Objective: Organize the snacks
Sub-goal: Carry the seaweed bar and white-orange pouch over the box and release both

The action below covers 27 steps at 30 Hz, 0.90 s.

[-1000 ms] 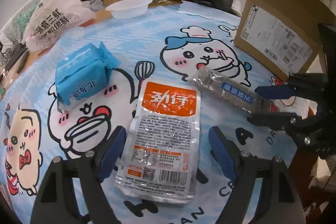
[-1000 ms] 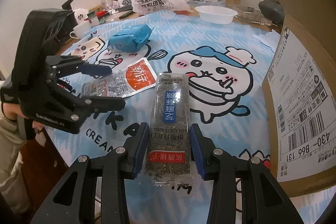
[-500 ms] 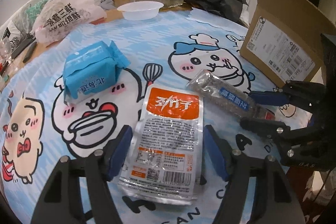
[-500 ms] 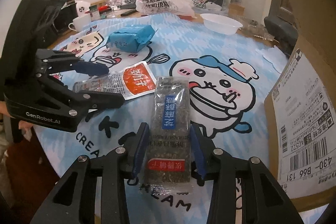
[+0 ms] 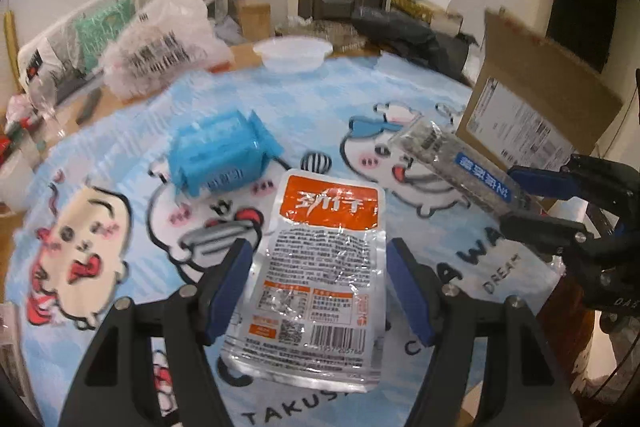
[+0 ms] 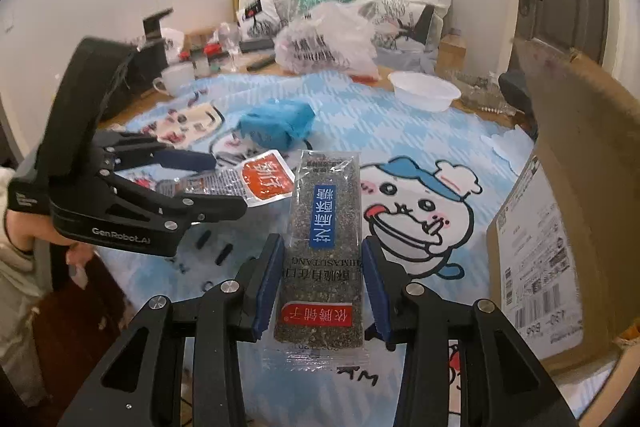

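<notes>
An orange-and-clear snack pouch [image 5: 324, 267] sits between the blue pads of my left gripper [image 5: 320, 247], which is shut on its side edges and holds it just above the cartoon tablecloth. The right wrist view shows this same pouch [image 6: 264, 179] in the left gripper [image 6: 220, 183]. My right gripper [image 6: 322, 241] is shut on a long dark sesame bar packet [image 6: 324, 227] with a blue label, lifted off the cloth. In the left wrist view that packet [image 5: 452, 159] sticks out of the right gripper [image 5: 510, 197] at the right. A blue wrapped pack [image 5: 220, 155] lies on the cloth behind.
An open cardboard box [image 6: 576, 187] with shipping labels stands at the table's right side. A white bowl [image 6: 424, 91], plastic bags [image 5: 160, 51] and a mug [image 6: 176, 81] crowd the far edge. A person's sleeve shows at the left of the right wrist view.
The left jaws narrowed onto the orange pouch. Both grippers rose with their packets, and the sesame bar came off the cloth.
</notes>
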### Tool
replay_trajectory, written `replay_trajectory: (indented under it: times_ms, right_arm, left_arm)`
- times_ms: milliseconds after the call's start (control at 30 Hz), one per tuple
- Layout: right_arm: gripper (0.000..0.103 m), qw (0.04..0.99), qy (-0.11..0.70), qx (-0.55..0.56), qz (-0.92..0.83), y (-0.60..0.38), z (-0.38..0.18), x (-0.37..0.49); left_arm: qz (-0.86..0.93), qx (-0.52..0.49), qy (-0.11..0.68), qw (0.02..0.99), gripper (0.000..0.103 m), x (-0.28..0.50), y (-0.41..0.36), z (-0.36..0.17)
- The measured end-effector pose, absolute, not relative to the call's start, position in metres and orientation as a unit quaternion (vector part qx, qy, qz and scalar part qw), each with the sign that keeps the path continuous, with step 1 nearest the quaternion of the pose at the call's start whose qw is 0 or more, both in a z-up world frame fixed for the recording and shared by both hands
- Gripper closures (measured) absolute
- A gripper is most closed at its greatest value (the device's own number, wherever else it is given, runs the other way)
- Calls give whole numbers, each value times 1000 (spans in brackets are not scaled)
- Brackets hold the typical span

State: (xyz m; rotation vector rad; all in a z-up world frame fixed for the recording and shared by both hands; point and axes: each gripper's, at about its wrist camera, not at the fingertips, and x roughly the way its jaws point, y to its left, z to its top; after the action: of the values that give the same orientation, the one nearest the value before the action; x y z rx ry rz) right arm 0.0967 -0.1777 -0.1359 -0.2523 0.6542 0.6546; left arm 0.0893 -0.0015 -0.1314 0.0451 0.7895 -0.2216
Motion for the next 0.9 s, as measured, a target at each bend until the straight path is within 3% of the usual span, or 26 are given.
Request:
replay_trajectory:
  times_ms: [300,533,667,900]
  right_arm:
    - [68,914,209,-133,320,-210,-41,65]
    - [68,940,189,-135,249,-286,4,64]
    - [68,943,230,-123,207,-332,-2,86]
    - [68,917,334,-106,189,-382,-47,141]
  left_arm:
    - [-108,38,276,954,36,62,-25,-18]
    - [-201,60,220,953,36,73,-121,50]
    - [-263,81,243,930,36,102,-188,54]
    - [-283,83,368,882,36,177,-265,14]
